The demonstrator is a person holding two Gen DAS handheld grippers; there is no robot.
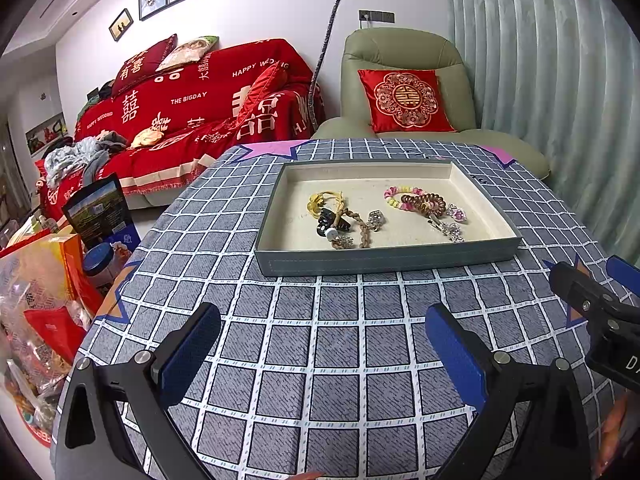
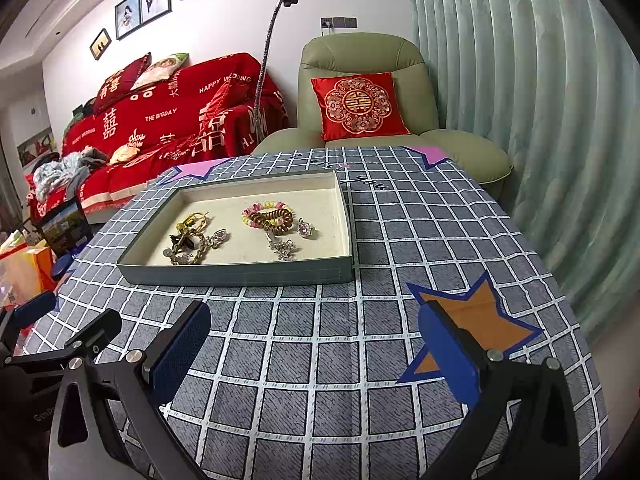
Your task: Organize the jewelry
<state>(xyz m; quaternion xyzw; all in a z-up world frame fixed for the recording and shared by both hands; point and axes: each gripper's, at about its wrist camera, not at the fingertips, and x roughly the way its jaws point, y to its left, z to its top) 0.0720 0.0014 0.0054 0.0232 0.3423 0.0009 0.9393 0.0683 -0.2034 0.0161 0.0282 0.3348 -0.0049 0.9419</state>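
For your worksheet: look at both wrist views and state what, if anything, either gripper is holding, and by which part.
Nothing is held. The left gripper and right gripper both stand open above the checked tablecloth, short of the grey tray.

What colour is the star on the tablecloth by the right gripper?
Orange star with a blue outline, best seen in the right wrist view.

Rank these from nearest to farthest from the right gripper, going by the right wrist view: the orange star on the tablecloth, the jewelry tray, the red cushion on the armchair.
1. The orange star, on the cloth right by the right gripper, touching its right finger in the image.
2. The jewelry tray, ahead and to the left, mid-table.
3. The red cushion, beyond the table on the green armchair.
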